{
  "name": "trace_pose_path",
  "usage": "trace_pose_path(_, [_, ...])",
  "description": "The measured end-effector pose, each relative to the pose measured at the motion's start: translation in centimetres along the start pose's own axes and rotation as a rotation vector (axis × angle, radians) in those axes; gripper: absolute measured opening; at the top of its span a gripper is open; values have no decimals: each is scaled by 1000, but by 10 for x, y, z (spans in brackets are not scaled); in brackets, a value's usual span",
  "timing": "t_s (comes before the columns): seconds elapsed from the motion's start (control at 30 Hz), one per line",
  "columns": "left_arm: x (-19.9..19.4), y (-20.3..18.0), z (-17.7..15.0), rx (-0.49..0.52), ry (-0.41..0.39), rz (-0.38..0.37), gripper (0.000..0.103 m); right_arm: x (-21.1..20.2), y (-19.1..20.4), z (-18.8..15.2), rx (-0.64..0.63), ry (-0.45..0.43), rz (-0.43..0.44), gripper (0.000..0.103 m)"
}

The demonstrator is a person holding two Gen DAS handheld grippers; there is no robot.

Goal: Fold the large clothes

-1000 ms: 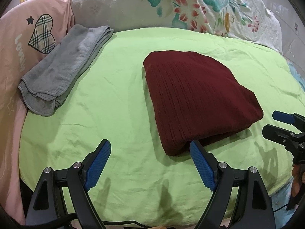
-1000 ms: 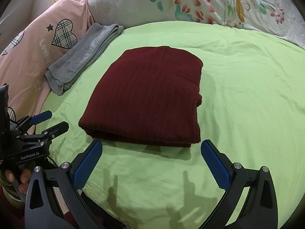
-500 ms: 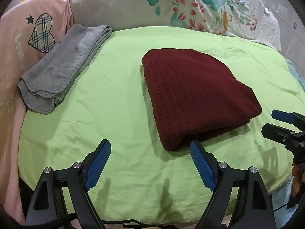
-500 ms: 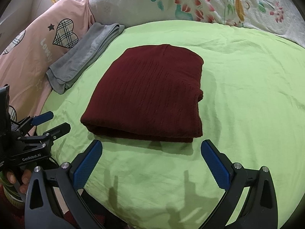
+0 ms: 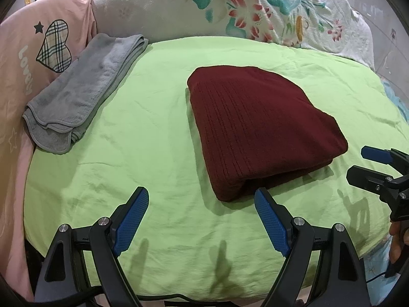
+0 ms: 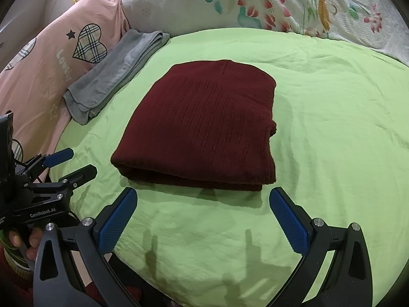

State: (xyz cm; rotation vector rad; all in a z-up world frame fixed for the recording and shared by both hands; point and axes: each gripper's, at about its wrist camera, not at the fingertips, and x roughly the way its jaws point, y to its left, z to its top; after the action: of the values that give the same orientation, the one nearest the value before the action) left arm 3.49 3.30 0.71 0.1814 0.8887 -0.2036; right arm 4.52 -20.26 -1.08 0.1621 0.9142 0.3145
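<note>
A home bedroom: green-sheeted bed (image 5: 153,140) (floral pillow (image 5: 230,12) at its head).

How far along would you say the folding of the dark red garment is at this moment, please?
Done, by the look of it: the maroon sweater lies as a compact, layered rectangle on the green sheet, edges roughly aligned. In hand: nothing; the left gripper and right gripper are open, just short of its near edge. Left: at most tidying. The grey towel beside it is folded too.
</note>
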Motion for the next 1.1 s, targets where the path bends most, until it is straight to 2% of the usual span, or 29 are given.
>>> trace_pose_path(1.1, [2,-3,3,10,0,-4,85,1,2,1,8,-3,3,103])
